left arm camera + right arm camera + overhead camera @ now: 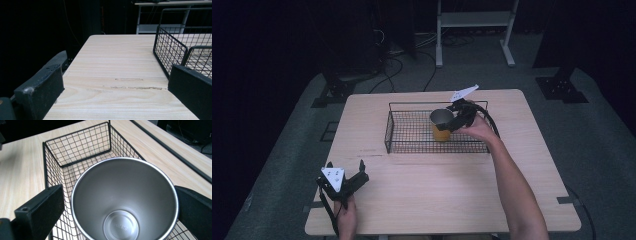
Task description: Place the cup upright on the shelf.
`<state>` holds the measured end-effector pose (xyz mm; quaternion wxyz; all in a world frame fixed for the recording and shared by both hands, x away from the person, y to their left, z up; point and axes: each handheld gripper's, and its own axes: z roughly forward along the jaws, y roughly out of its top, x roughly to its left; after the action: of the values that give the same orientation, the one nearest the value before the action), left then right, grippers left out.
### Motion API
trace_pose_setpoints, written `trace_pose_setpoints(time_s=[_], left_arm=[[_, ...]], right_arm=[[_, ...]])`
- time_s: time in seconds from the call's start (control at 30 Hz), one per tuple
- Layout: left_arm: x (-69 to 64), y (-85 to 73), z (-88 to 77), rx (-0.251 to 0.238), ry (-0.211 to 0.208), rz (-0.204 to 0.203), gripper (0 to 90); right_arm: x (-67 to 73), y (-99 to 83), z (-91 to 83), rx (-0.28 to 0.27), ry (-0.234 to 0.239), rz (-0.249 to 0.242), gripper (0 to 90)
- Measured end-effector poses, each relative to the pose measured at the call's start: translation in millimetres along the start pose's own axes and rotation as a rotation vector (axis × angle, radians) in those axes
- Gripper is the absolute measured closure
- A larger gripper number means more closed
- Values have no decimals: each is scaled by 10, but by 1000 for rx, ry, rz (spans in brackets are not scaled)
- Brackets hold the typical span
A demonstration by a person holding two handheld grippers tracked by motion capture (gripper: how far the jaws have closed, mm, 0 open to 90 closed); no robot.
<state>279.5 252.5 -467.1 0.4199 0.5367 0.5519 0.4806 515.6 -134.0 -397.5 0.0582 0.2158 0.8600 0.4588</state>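
Observation:
A metal cup [441, 123] with a yellow outside and a steel inside [125, 200] stands upright in the black wire basket [412, 135]. My right gripper [455, 121] reaches into the basket from the right. Its jaws are spread on either side of the cup near the rim, and a thin gap shows at the left jaw. My left gripper [346, 172] rests open at the table's near left corner with nothing between its jaws. From the left gripper view the basket [172, 50] is ahead to the right.
The light wooden table [437, 195] has bare room in front of and to the left of the basket. A white shelf frame [474, 30] and cables lie on the dark floor beyond the table's far edge.

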Motion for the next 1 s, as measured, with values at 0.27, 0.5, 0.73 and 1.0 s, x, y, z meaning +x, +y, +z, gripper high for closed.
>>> trace_pose_setpoints(time_s=[0.27,0.5,0.73,1.0], left_arm=[[1,0,-1,1,1,-1,0],[6,-1,-6,0,-5,-2,0],[11,-1,-10,0,-8,-2,0],[5,-2,-11,-1,-8,0,0]], right_arm=[[-5,41,-161,-53,-14,6,0],[6,40,-302,-91,-11,18,0],[40,52,-387,-108,-4,16,0],[101,66,-437,-122,12,4,0]])
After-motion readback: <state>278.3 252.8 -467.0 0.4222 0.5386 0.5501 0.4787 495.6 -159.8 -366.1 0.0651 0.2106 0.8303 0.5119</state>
